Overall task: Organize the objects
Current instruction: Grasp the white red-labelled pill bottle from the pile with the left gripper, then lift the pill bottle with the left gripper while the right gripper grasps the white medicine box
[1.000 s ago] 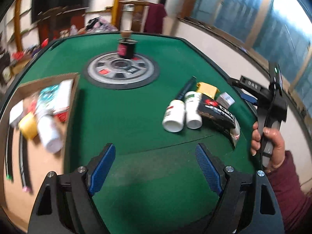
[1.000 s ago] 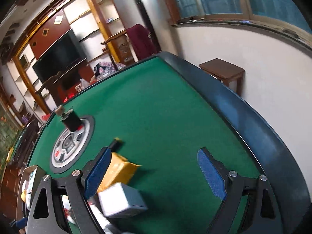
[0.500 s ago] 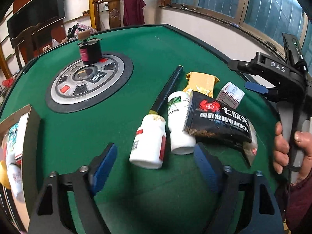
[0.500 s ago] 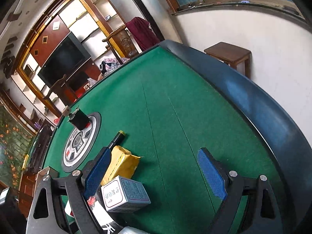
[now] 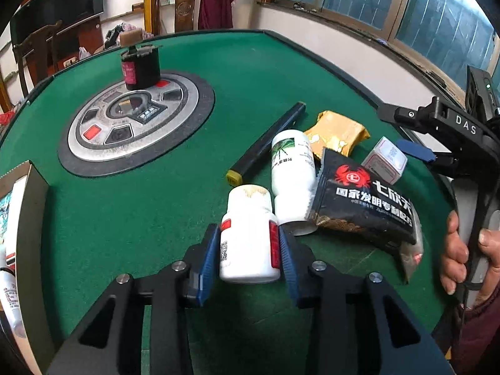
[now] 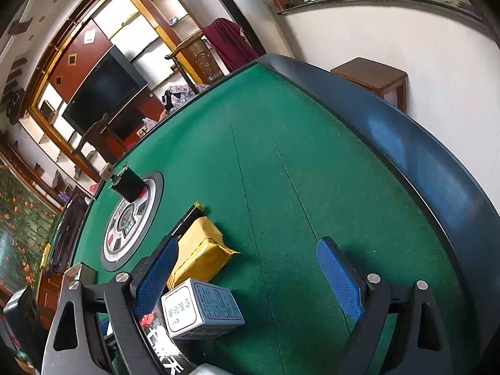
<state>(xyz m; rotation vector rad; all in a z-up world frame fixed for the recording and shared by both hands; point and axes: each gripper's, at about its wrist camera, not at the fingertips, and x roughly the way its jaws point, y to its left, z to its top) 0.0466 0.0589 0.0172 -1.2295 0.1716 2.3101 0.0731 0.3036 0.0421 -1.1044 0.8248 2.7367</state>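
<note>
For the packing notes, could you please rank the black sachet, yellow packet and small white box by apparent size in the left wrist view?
1. black sachet, though nearest the camera
2. yellow packet
3. small white box, only slightly smaller

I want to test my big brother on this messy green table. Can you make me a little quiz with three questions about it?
1. True or false: the left gripper has a white bottle between its pads, lying on the green table.
2. Which thing lies partly on top of the second white bottle? A) the black packet B) the yellow packet C) the black pen
3. Fill in: the right gripper is ____, with only bare felt between its pads.

Key
1. True: the jaws have just been closing on it, and the pads touch its sides.
2. A
3. open
</note>
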